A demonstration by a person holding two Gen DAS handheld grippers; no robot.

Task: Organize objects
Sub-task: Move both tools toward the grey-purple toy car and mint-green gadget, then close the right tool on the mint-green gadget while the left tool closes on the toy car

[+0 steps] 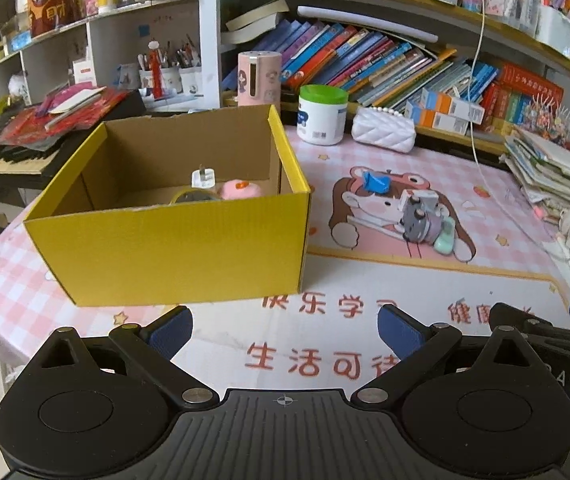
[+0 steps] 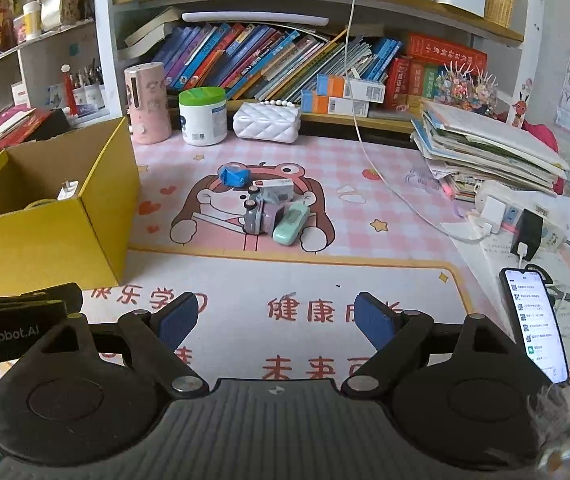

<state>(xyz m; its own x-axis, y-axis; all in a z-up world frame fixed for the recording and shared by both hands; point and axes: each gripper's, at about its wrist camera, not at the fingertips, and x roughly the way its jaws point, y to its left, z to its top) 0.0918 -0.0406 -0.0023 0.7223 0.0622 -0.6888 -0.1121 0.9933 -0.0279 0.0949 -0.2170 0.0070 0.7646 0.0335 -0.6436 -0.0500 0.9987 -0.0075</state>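
A yellow cardboard box stands on the pink desk mat. Inside it lie a white plug, a pink round toy and a tape roll. On the mat's bear picture sits a small pile: a blue tape piece, a white box, a grey-purple toy car and a mint green case. My left gripper is open above the mat's near edge, in front of the box. Open as well, my right gripper hovers short of the pile with nothing between its fingers.
A white jar with a green lid, a pink cylinder and a white quilted purse stand along the back under bookshelves. At right are a paper stack, a power strip with chargers and a lit phone.
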